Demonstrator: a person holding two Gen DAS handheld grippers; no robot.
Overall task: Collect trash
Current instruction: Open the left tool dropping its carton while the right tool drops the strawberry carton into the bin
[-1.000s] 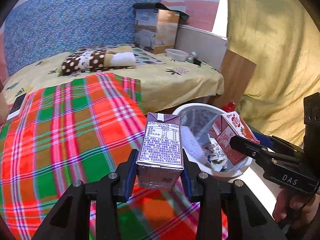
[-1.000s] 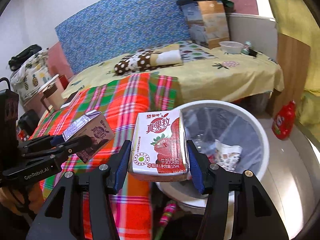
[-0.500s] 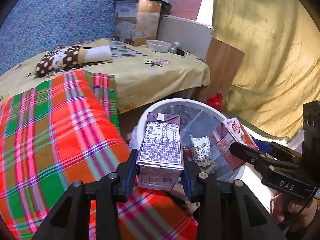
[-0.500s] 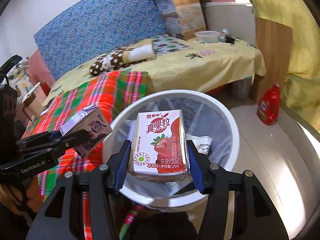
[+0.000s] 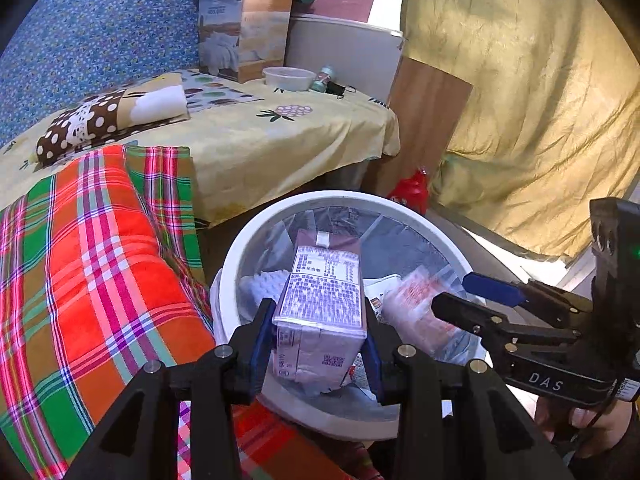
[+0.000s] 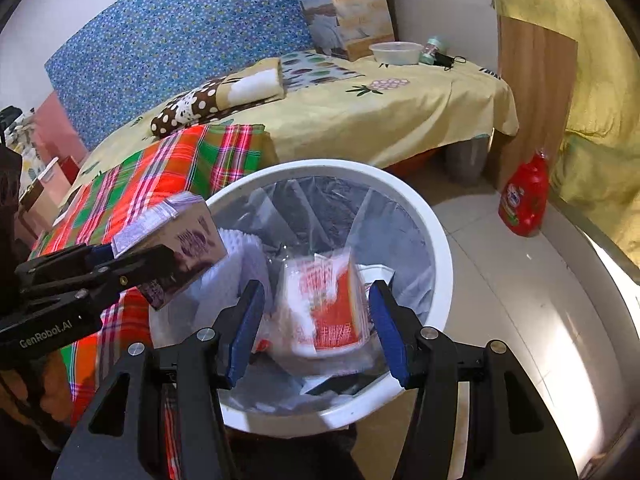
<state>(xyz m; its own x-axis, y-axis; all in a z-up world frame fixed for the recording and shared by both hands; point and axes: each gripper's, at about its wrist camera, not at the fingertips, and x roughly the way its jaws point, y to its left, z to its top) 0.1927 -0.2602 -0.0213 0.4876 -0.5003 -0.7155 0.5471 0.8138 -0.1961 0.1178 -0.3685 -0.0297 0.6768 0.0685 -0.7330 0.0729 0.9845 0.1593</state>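
Plaid blanket [image 5: 100,280] is seen at far left, draped over the bed edge, touching or just beside the white bin [image 5: 240,256].

Left gripper [image 5: 318,344]: clenched on the purple carton [image 5: 322,300], which is held upright, long axis pointing away from the camera, label panel up. The carton is poised over the bin's near-left rim, inside the opening as judged from the right wrist view [image 6: 180,248]. The bin mouth lies straight below and ahead of it; a plain release is judged sufficient.

Centre: the bin is lined with a clear bag; paper scraps are seen inside.

Right gripper [image 6: 316,328]: jaws spread, nothing gripped. The red strawberry carton [image 6: 328,304] is blurred between and below the fingers, apart from both pads, over the bin's middle, apparently dropping.

Far right: a red bottle [image 6: 524,200] stands on the floor, well apart from the bin.
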